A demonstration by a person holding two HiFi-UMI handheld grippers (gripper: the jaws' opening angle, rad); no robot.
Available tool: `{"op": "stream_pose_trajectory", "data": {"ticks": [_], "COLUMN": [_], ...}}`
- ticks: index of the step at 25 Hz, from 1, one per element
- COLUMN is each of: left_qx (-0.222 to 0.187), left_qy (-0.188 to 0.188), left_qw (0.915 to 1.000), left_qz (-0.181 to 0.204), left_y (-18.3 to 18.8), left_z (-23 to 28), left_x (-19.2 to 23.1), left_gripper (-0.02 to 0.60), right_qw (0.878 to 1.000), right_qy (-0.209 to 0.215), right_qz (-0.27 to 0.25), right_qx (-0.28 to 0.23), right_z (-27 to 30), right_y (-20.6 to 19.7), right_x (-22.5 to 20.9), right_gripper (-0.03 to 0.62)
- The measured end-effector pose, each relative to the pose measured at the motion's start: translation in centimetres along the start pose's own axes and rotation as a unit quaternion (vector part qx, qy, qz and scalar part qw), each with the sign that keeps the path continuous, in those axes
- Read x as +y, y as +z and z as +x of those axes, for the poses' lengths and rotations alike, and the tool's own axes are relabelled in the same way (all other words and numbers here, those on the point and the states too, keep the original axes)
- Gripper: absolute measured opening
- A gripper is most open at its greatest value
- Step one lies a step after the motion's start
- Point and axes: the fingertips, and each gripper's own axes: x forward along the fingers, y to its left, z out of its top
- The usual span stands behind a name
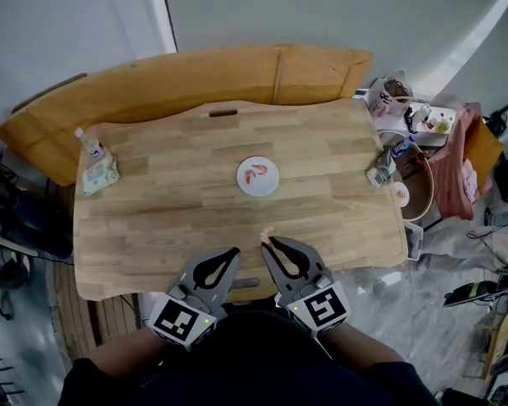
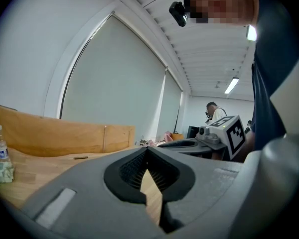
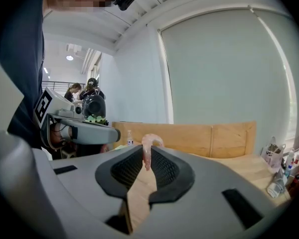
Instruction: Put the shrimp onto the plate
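A small white plate (image 1: 257, 176) lies in the middle of the wooden table (image 1: 178, 218), with two pink shrimps (image 1: 255, 174) on it. Near the table's front edge my right gripper (image 1: 267, 241) is shut on another pink shrimp (image 1: 267, 235); in the right gripper view that shrimp (image 3: 148, 148) sticks up from between the fingertips. My left gripper (image 1: 234, 251) hovers just left of it, its tips together and nothing between them. In the left gripper view the left gripper (image 2: 147, 151) shows the same closed tips.
A water bottle (image 1: 89, 143) and a tissue pack (image 1: 100, 176) sit at the table's left edge. A curved wooden bench (image 1: 195, 74) runs behind the table. Clutter, bottles and a pink cloth (image 1: 457, 163) crowd the right side.
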Motion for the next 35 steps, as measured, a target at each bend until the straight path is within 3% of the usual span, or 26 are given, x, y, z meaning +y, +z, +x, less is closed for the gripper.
{"op": "stream_pose_trajectory", "data": {"ticks": [10,21,30,35], "left_qx": [0.002,0.007,0.0,-0.001], "left_qy": [0.034,0.066,0.071,0.077], "left_qw": [0.9993,0.9976,0.9973,0.9969], "left_qz": [-0.017,-0.02,-0.017,-0.014], "left_y": [-0.1,-0.5,0.3,0.7], "left_z": [2.0,2.5,3.5,3.3], "left_x": [1.3,3.6,4.5,4.7], "left_gripper": [0.005,0.005,0.005,0.005], "right_qw": [0.999,0.992,0.971,0.958], "right_qy": [0.007,0.016,0.009,0.01], "right_qz": [-0.002,-0.064,-0.135,-0.146], "right_qx": [0.045,0.105,0.195,0.248], "right_z": [5.4,11.4,16.4,18.2], "right_y": [-3.9,-9.6,-17.4,-21.8], "right_x": [-5.3,-9.2,-13.1,-14.6], "right_gripper": [0.057,0.057,0.057,0.057]}}
